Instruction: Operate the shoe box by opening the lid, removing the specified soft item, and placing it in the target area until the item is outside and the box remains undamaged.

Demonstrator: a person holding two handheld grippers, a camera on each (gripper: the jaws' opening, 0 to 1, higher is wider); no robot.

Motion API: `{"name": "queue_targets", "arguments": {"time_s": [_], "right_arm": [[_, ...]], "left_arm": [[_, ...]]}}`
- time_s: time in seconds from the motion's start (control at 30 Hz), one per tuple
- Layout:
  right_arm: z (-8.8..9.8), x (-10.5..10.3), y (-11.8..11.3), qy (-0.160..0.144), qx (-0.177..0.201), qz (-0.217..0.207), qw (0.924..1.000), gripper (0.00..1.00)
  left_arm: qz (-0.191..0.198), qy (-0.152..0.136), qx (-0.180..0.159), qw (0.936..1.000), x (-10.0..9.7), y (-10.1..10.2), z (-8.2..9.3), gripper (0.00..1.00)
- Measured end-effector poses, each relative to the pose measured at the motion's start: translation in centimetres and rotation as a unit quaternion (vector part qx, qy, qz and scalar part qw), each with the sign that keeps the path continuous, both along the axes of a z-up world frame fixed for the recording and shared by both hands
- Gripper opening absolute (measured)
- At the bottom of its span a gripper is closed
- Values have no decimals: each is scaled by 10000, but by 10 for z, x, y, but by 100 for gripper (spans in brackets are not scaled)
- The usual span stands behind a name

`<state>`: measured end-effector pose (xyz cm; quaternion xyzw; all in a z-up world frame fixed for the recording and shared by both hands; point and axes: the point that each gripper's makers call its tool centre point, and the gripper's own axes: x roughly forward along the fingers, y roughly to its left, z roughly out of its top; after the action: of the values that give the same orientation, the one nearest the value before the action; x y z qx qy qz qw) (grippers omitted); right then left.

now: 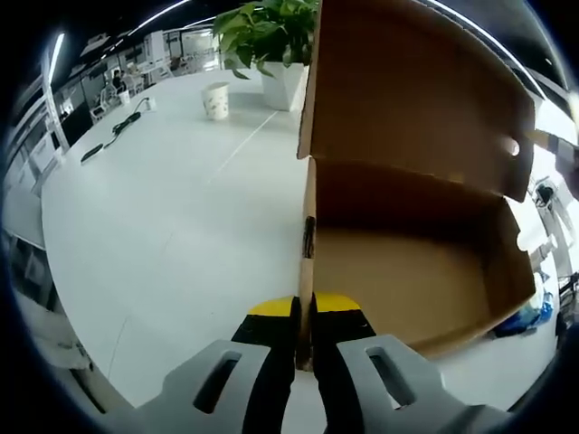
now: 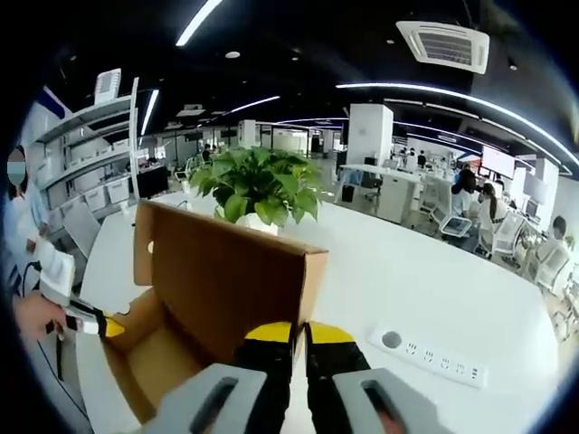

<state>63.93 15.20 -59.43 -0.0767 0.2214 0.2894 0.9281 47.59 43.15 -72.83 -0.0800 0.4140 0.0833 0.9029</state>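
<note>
My left tongs [image 1: 304,348] are pinched narrow on the near side wall of the open shoe box [image 1: 407,271], at six o'clock in the left gripper view, probably to steady it while its lid [image 1: 416,86] stands raised at twelve. My right tongs [image 2: 298,348] are drawn nearly closed with nothing visibly between them, at six o'clock in the right gripper view, beside the lid's edge. The box floor looks bare, I cannot find the soft item, and I can read no writing or brand.
</note>
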Motion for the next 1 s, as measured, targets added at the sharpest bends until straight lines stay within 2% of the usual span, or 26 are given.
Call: {"name": "queue_targets", "arguments": {"time_s": [0.4,1.0], "right_arm": [[1,-22,-5,-87,-2,-27,10000,0],[-5,-54,-9,-198,57,-341,9992,0]], "left_arm": [[73,-22,-87,9999,0,-1,-1,5],[72,-39,-182,9998,0,0,-1,5]]}}
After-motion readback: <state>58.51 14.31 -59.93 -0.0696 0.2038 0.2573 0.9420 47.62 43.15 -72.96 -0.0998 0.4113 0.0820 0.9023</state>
